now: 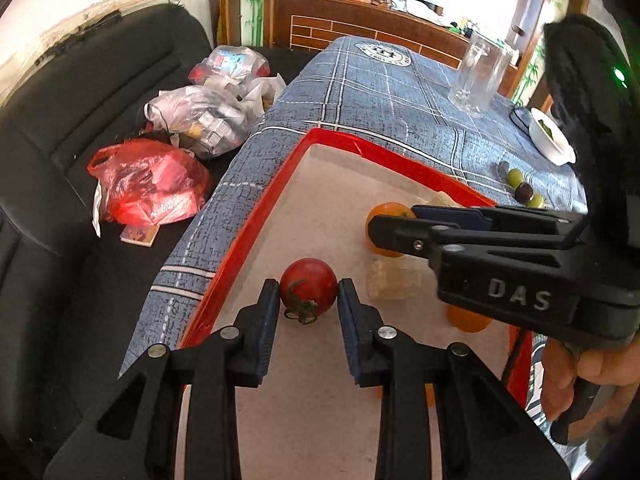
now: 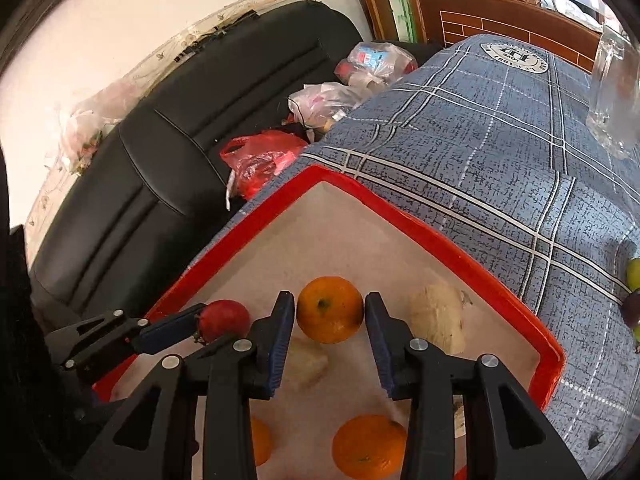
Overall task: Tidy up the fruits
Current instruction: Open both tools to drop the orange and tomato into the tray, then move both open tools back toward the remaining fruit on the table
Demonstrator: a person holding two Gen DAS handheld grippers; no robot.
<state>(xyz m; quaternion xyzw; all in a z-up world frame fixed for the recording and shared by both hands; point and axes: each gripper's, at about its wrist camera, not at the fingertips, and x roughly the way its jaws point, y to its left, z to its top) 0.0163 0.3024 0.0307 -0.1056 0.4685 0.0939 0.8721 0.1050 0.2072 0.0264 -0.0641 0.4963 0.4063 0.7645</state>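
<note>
A red-rimmed tray (image 1: pixel 276 184) with a pale floor lies on the blue plaid cloth. A red tomato (image 1: pixel 308 288) sits in it between the pads of my left gripper (image 1: pixel 308 292), which touch its sides. My right gripper (image 2: pixel 330 316) has its pads against both sides of an orange (image 2: pixel 330 309). In the left wrist view the right gripper (image 1: pixel 404 226) covers most of that orange (image 1: pixel 386 216). Two more oranges (image 2: pixel 369 445) and pale food pieces (image 2: pixel 438 316) lie in the tray (image 2: pixel 440 240). The tomato (image 2: pixel 224 318) shows at the left.
Green and dark grapes (image 1: pixel 524 190) and a white bowl (image 1: pixel 552 140) lie on the cloth right of the tray. A clear glass mug (image 1: pixel 478 76) stands further back. A black sofa (image 1: pixel 80 120) at the left holds plastic bags (image 1: pixel 148 184).
</note>
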